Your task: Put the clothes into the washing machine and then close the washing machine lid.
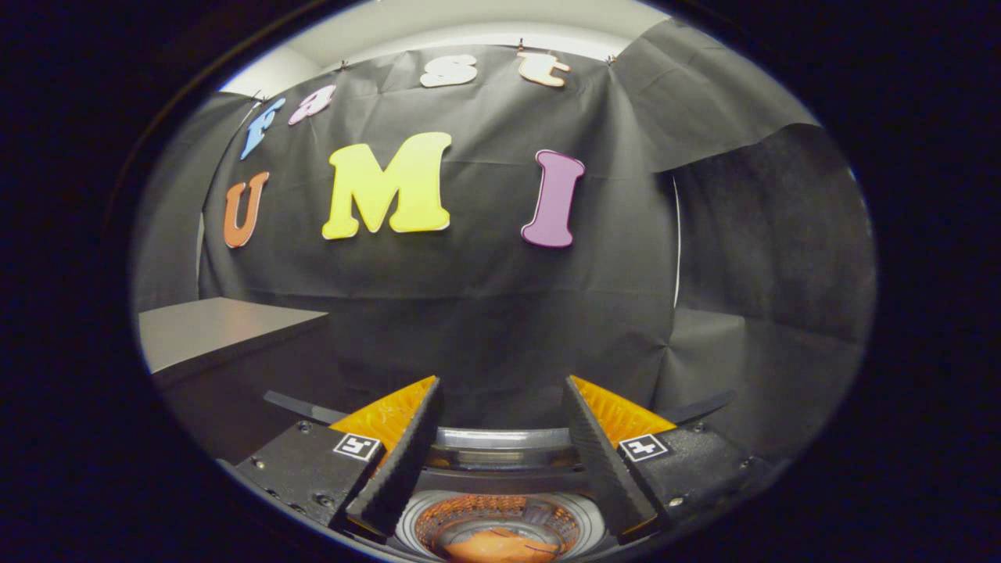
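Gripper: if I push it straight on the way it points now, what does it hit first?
Probably nothing close. The gripper is open and empty, aimed over the washer's rim at the cloth wall. The drum with orange clothes lies below that line. Depth is unclear.

The camera rode on the gripper, close above the washing machine, facing the booth's back wall.

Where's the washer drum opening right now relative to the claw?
In the gripper view, the washer drum opening lies directly below the open claw, framed between its two fingers, with something orange inside it.
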A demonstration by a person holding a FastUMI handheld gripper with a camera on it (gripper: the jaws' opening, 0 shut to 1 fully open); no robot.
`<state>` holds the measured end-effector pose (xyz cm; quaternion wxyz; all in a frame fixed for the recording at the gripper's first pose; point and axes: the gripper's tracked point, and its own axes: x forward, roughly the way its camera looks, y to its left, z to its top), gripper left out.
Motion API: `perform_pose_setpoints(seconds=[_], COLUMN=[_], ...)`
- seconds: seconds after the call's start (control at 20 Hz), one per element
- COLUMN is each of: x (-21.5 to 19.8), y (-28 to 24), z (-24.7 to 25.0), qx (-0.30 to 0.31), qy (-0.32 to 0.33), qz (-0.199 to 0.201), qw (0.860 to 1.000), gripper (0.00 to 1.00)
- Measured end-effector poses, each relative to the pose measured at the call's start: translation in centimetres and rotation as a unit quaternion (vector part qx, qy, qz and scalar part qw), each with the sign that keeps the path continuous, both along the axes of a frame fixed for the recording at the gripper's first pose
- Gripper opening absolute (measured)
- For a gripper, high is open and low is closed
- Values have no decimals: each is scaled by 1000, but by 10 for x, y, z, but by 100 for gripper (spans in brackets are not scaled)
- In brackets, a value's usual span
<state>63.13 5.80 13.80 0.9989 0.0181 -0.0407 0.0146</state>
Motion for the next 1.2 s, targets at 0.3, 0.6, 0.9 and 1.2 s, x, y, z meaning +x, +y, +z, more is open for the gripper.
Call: perform_pose_setpoints(seconds=[0.3, 0.6, 0.9, 1.2], x=[-16, -28, -86, -211], y=[1, 5, 7, -1], z=[-20, -36, -65, -94], qx=[-20, -17, -9, 13], qy=[29, 51, 78, 86], qz=[8, 16, 22, -27], qw=[999, 998, 997, 996], gripper=[96, 96, 96, 96])
